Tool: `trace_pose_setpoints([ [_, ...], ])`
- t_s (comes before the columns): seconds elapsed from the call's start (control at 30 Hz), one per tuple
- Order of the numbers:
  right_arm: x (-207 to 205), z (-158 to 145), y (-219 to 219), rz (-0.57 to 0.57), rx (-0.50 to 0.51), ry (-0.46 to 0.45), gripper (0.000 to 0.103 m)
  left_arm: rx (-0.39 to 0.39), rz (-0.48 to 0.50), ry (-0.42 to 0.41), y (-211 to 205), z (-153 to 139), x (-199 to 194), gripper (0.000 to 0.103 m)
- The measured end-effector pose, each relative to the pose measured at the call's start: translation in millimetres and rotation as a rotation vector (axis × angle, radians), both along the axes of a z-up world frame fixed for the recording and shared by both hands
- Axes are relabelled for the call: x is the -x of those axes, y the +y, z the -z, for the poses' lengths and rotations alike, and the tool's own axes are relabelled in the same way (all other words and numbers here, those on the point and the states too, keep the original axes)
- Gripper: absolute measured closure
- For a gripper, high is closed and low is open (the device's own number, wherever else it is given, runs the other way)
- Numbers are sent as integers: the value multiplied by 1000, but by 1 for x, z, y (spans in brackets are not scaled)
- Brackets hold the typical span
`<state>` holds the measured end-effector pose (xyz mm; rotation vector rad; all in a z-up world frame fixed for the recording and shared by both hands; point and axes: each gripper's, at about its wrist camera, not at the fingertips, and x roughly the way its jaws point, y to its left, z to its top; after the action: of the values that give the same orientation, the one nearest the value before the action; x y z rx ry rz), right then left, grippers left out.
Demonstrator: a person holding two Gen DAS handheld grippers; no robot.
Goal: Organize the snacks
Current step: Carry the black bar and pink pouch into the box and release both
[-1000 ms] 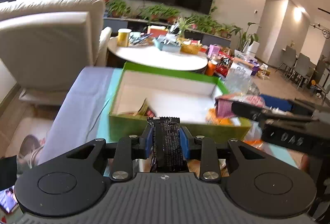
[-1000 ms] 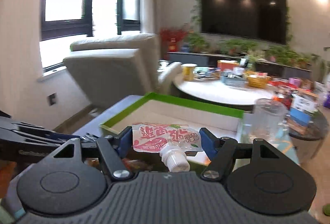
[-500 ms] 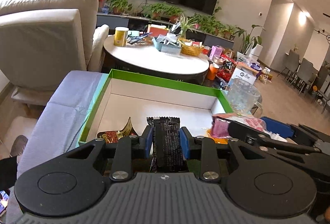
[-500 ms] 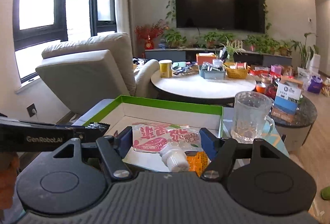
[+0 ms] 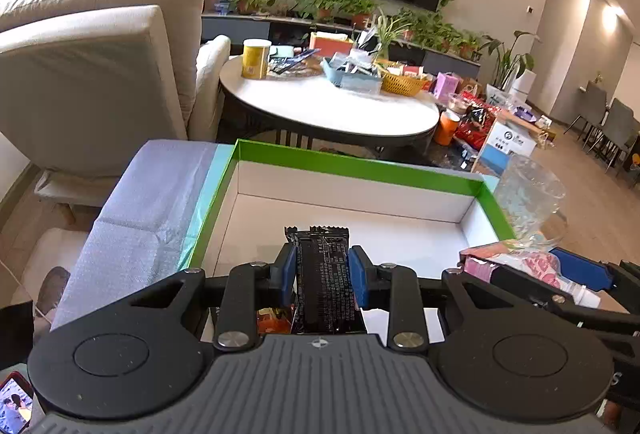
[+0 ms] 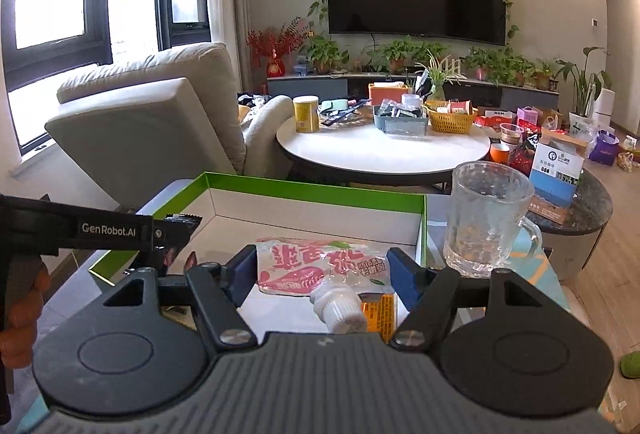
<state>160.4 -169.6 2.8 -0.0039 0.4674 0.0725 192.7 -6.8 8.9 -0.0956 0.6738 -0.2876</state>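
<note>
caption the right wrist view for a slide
Right tool holds a pink pouch over the green box, beside a glass mug.

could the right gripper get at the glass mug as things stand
Probably not yet. The glass mug stands unobstructed beside the green box, but the right gripper has its jaws closed on a pink spout pouch, which it must drop first.

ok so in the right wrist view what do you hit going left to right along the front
left gripper holding a black snack bar → pink spouted pouch in the right gripper → glass mug
</note>
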Motion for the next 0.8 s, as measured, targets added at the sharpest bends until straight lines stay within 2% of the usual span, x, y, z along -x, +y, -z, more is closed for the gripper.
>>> trace_pose_setpoints([
  [0.37, -19, 13, -7, 42, -37, 84, 32, -36, 8, 74, -13, 21, -14, 76],
  [0.43, -23, 17, -8, 51, -41, 116, 32, -41, 13, 98, -15, 26, -15, 74],
  [0.57, -18, 18, -4, 57, -15, 115, 31, -63, 23, 127, -19, 35, -11, 66],
  [0.8, -4, 15, 4, 55, 61, 73, 30, -146, 57, 66, -26, 33, 8, 58],
])
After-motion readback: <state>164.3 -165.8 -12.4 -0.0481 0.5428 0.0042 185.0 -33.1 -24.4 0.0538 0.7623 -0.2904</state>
